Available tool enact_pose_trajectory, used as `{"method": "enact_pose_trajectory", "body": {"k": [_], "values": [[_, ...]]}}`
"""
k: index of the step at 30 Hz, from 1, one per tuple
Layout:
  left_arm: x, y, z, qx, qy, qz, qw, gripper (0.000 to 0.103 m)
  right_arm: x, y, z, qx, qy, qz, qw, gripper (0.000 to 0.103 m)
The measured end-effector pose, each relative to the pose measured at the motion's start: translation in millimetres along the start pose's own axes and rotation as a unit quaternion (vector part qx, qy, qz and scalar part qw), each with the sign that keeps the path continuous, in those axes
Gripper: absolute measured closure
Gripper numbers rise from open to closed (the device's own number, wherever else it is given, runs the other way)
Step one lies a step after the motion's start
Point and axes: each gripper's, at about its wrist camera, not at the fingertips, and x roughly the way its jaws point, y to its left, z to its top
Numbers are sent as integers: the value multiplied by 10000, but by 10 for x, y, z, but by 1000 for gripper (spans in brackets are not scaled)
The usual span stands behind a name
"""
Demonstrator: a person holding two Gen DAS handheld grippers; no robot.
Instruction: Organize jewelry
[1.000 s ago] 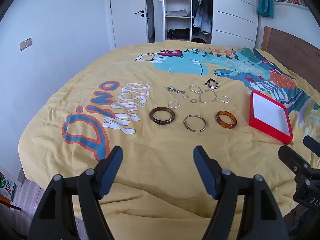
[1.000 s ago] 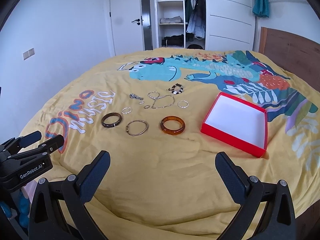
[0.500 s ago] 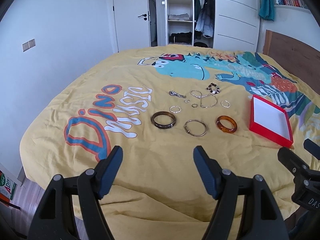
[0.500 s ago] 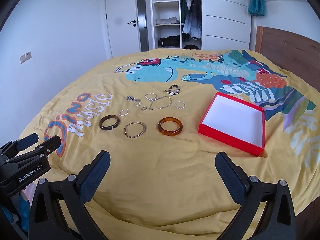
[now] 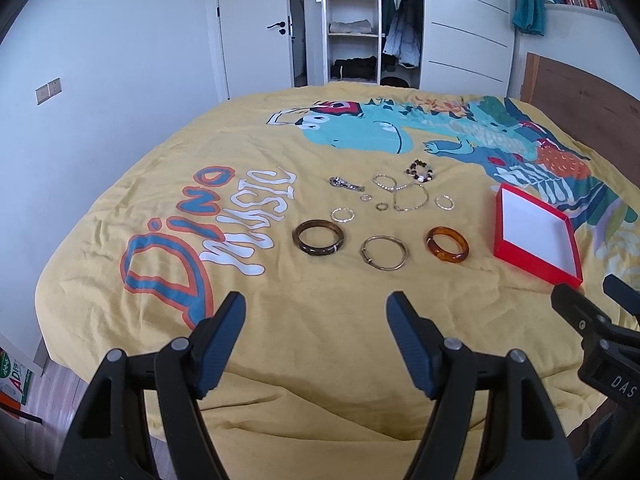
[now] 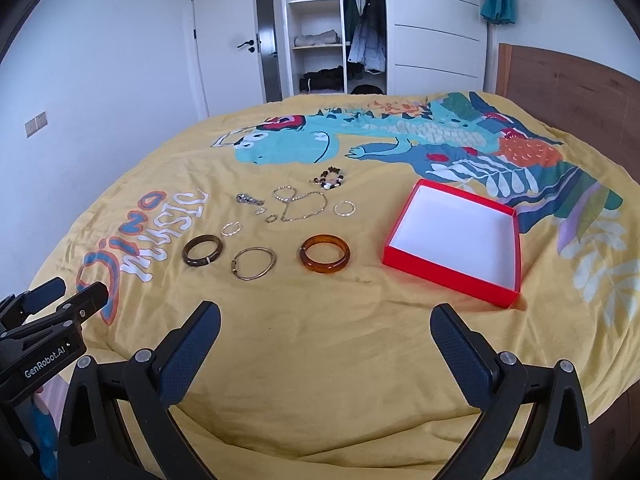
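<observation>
Jewelry lies spread on a yellow dinosaur bedspread [image 5: 280, 360]. A dark brown bangle [image 5: 319, 237] [image 6: 203, 250], a thin metal bangle [image 5: 384, 253] [image 6: 254, 263] and an amber bangle [image 5: 447, 244] [image 6: 325, 253] form a front row. Behind them lie small rings, a chain necklace [image 5: 404, 194] [image 6: 302, 204], a beaded bracelet [image 5: 419, 171] [image 6: 329, 179] and a silver clasp piece [image 5: 346, 184]. An empty red box [image 5: 536, 236] [image 6: 456, 240] with a white inside sits to the right. My left gripper [image 5: 316, 328] and right gripper [image 6: 326, 340] both hover open over the near bed edge, holding nothing.
A wooden headboard [image 6: 568, 80] borders the bed on the right. Past the far bed edge stand a white door [image 5: 256, 28] and an open wardrobe [image 5: 372, 24] with clothes. The floor and a carton [image 5: 12, 376] show at lower left.
Both grippers have tilted or drawn back slightly, so the bed and jewelry sit lower in the views. Nothing was picked up or moved.
</observation>
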Motion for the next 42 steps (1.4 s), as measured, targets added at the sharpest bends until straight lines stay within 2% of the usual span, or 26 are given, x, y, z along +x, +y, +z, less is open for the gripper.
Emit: {"method": "enact_pose_trajectory", "body": {"k": [7,14,36,42], "values": [[134,-1,68,72,169,-15,9998,32,149,-49,20,97,100,308,9994,0],[313,32,136,57,358,-33,9993,32,314,-74,13,68,186,431,9989,0],[745,-106,209,229,541,-140,9982,32,707,25,39,-315,368,679,9965,1],[886,-83,161,309,715,-81,9969,32,765,45,55,-492,388,868,9943,8]]}}
